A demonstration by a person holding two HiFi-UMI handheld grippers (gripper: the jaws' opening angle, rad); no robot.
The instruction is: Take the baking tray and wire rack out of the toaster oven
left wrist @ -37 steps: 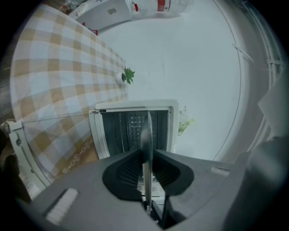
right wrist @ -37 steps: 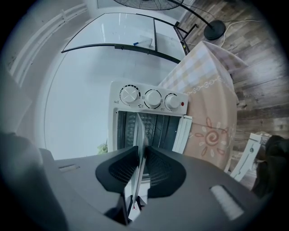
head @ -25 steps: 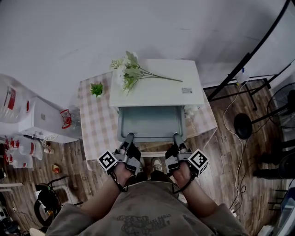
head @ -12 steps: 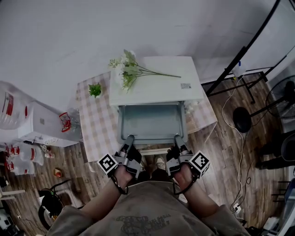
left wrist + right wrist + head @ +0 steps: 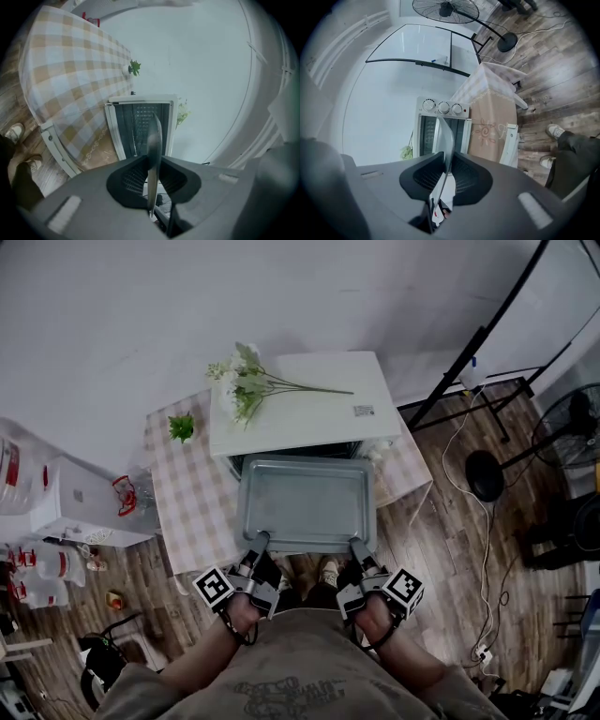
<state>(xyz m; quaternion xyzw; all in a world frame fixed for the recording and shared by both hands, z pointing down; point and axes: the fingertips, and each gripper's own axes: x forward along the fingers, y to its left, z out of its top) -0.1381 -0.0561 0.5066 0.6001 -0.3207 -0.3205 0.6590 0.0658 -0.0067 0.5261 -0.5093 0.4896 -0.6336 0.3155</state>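
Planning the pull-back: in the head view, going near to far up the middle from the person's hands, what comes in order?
Left gripper and right gripper, side by side → baking tray they clamp → toaster oven → wall

Baking tray is a plain grey metal rectangle with a raised rim, nothing in it, sitting flat and level. It sticks almost fully out of the white toaster oven, at the oven's 6 o'clock in the head view, with the far edge right at the dark opening. The left gripper pinches the near rim at 7 o'clock, the right gripper at 5 o'clock.
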